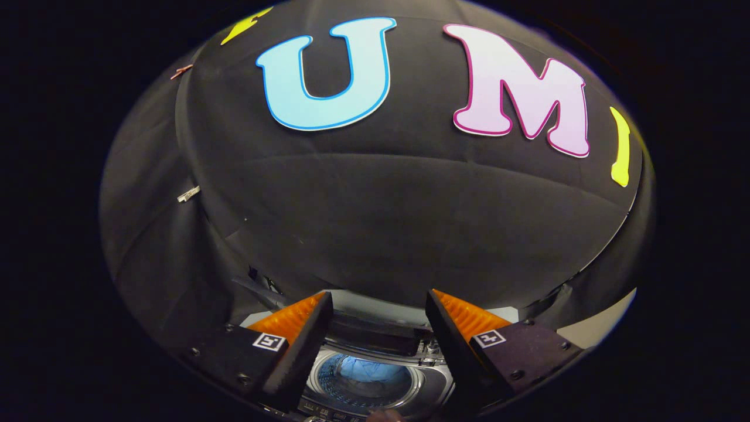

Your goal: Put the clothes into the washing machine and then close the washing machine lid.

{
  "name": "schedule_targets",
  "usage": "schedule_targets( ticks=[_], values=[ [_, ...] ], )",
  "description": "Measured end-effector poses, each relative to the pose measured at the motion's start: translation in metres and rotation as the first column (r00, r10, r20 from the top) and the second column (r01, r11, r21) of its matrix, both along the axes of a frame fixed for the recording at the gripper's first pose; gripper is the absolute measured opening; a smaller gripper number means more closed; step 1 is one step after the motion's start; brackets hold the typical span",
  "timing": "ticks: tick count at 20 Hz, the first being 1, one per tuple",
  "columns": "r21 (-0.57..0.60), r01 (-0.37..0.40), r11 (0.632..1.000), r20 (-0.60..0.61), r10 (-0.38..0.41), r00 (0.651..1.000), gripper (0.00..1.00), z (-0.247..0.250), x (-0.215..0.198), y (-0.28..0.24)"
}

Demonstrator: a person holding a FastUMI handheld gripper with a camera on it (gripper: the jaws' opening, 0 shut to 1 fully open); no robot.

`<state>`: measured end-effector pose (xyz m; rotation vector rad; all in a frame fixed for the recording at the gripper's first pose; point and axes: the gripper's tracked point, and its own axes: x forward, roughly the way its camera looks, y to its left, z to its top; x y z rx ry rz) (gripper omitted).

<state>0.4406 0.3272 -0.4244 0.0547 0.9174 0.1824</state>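
Observation:
My gripper (379, 302) is held high above the washing machine (430, 384), with its fingers spread wide and nothing between them. Below and between the fingers lies the machine's round drum opening (364, 381). A light blue garment (366, 369) rests inside the drum. The machine's lid (375, 331) stands raised at the back of the opening, a dark panel seen edge-on just beyond the fingers. The near rim of the machine is cut off below the fingers.
The black cloth wall (381, 223) of the booth rises directly behind the machine. A pale strip of floor or wall (603, 325) shows past the right finger. Small clips (188, 193) hold the cloth at the left.

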Motion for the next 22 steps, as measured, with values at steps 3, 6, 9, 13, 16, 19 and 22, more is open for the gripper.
schedule_targets(
  ticks=[3,6,9,13,16,19,22],
  values=[
    [-0.014,0.001,1.0,-0.019,-0.001,1.0,1.0,-0.012,-0.003,-0.002],
    [-0.003,0.011,1.0,-0.018,-0.011,1.0,1.0,-0.015,-0.002,-0.002],
    [-0.006,0.013,1.0,-0.019,-0.013,1.0,1.0,-0.014,-0.007,-0.001],
    [0.023,0.027,0.999,-0.035,-0.026,0.999,1.0,-0.012,-0.026,0.0],
    [0.018,0.031,0.999,-0.041,-0.03,0.999,1.0,-0.006,-0.043,0.002],
    [0.018,0.025,1.0,-0.047,-0.024,0.999,1.0,-0.003,-0.062,0.004],
    [0.048,0.02,0.999,-0.055,-0.018,0.998,1.0,-0.002,-0.08,0.005]
  ],
)
